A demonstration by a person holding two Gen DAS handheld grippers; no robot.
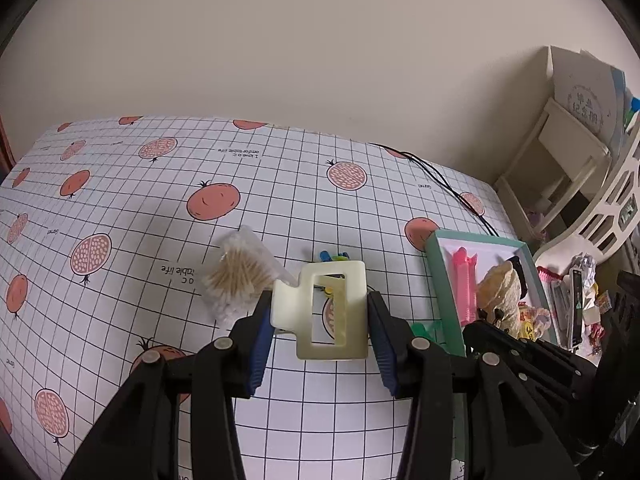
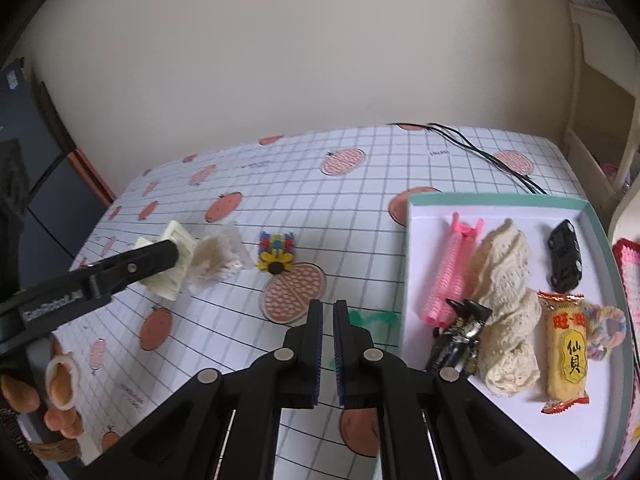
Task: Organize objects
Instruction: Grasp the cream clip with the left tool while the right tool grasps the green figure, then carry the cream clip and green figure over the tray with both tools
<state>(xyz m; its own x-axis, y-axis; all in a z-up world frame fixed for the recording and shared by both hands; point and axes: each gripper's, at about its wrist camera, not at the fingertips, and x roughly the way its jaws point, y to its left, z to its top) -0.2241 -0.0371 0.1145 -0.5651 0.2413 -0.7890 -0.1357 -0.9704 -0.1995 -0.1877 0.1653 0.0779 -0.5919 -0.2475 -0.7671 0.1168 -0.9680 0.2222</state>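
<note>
My left gripper [image 1: 320,320] is shut on a cream rectangular hair claw [image 1: 334,312], held a little above the tablecloth. The right wrist view shows the same claw [image 2: 172,264] at the left, in that gripper. A clear bag of cotton swabs [image 1: 240,272] lies just beyond it, and a colourful clip with a sunflower [image 2: 276,254] lies further right. My right gripper [image 2: 328,306] is shut with nothing in it, above the cloth beside a green scrap [image 2: 372,318]. The teal-rimmed tray [image 2: 496,199] holds a pink roller [image 2: 448,276], a cream knitted piece [image 2: 504,304], a black toy car [image 2: 564,256] and a snack packet [image 2: 566,352].
The table wears a grid cloth with pomegranate prints [image 2: 296,292]. A black cable [image 2: 480,152] runs across its far right corner. A cream shelf unit [image 1: 560,160] and clutter stand right of the tray [image 1: 436,276]. A person's hand [image 2: 60,380] holds the left gripper.
</note>
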